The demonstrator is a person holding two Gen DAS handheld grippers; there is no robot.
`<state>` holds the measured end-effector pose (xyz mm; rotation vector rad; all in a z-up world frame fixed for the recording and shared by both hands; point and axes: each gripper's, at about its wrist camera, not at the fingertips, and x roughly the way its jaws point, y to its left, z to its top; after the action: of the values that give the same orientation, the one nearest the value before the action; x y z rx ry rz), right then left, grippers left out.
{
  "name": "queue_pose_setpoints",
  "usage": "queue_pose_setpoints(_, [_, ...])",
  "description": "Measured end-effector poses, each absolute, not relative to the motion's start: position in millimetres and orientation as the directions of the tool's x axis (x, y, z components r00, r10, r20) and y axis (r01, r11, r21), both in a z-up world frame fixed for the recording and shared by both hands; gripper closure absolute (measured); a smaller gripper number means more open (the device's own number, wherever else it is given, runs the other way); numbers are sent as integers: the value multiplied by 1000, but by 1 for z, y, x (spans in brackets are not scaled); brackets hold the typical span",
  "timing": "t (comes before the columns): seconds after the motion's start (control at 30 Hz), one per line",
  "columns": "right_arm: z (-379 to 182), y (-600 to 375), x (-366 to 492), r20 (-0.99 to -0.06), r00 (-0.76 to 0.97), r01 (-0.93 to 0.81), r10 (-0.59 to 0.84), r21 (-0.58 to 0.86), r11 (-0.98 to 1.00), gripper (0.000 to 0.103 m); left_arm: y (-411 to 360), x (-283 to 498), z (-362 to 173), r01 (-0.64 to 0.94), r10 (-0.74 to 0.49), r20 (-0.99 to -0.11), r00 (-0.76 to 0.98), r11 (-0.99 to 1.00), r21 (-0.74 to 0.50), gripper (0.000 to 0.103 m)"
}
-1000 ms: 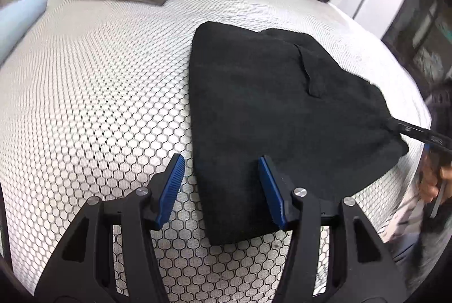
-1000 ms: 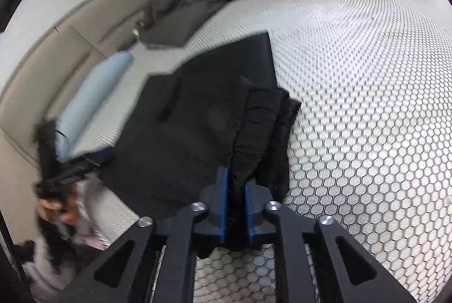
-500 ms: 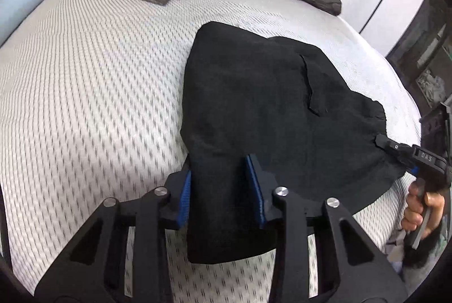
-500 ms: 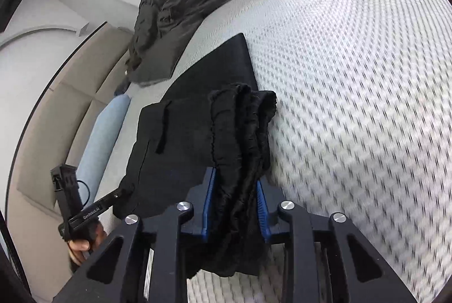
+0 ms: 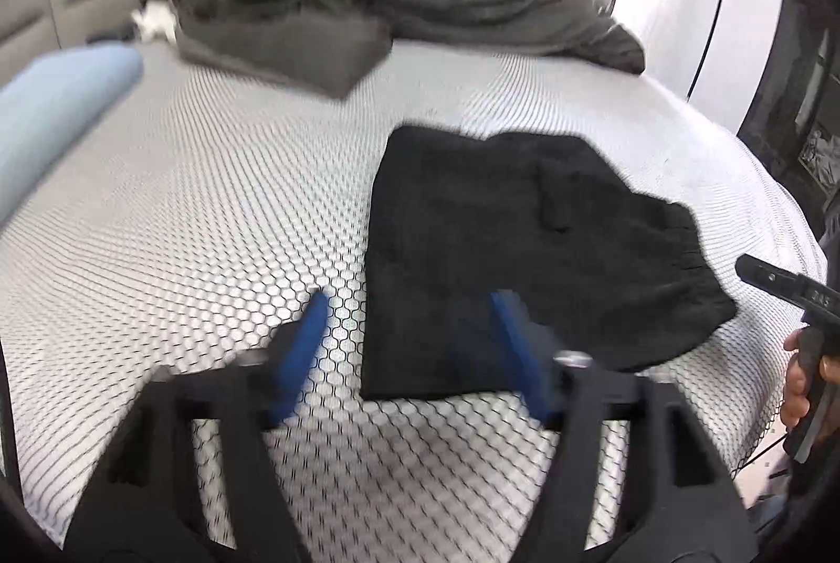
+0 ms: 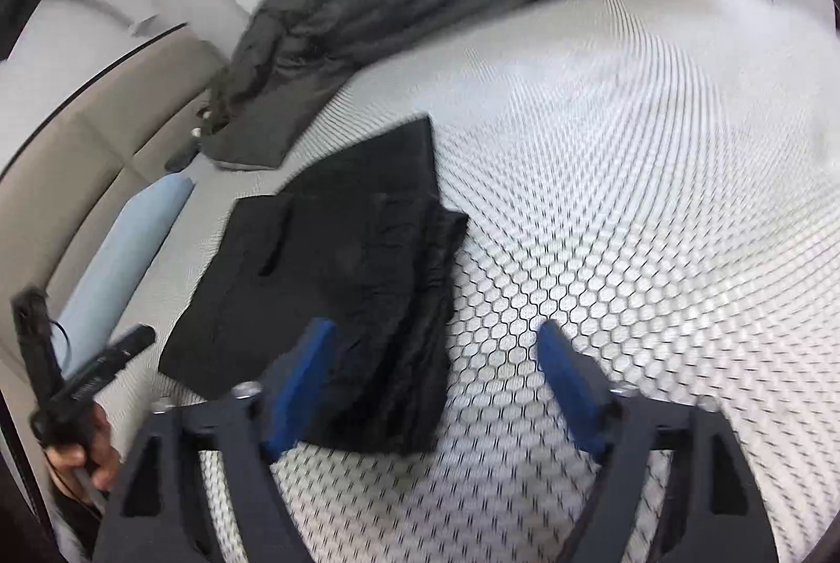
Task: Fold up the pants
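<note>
Behind pants (image 5: 514, 258), grey duvet (image 5: 399, 12), blue bolster (image 5: 58, 101)

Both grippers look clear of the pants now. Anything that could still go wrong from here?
1. The bunched waistband edge of the black pants lies between the open fingers of the right gripper; pulling back low could snag it and undo the fold.
2. The left gripper, just opened, straddles the pants' near corner; a low move could drag it across the mattress.

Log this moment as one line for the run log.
pants: folded, lying on bed | left gripper: open, just released | right gripper: open, just released
</note>
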<state>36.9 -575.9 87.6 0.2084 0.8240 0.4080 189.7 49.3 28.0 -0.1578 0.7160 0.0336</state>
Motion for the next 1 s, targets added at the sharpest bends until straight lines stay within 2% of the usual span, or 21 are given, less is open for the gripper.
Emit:
queue_pose_setpoints(0.03, [92, -576, 26, -657, 624, -284, 424, 315, 906, 8, 45, 179, 36, -63, -38, -618, 785, 988, -141, 16])
queue_pose_setpoints(0.07, [100, -574, 13, -637, 645, -311, 423, 288, 906, 3, 38, 175, 45, -53, -43, -594, 803, 988, -145, 13])
queue_pose_setpoints(0.1, [107, -571, 3, -621, 660, -337, 424, 260, 905, 0, 35, 169, 49, -43, -47, -573, 818, 989, -143, 4])
queue_pose_setpoints(0.13, [111, -569, -7, -606, 670, -358, 429, 243, 902, 0, 31, 162, 52, -33, -45, -551, 833, 991, -132, 1])
queue_pose_setpoints(0.23, [123, -556, -29, -547, 704, -413, 453, 203, 888, 0, 25, 152, 54, -25, -31, -524, 851, 995, -99, 1])
queue_pose_setpoints(0.5, [128, -532, -44, -495, 739, -460, 457, 125, 879, 0, 28, 125, 67, -52, -3, -504, 864, 994, -95, 1])
queue_pose_setpoints(1.0, [120, -521, -42, -488, 747, -463, 452, 105, 880, 0, 31, 139, 60, -67, 23, -501, 865, 995, -71, 1])
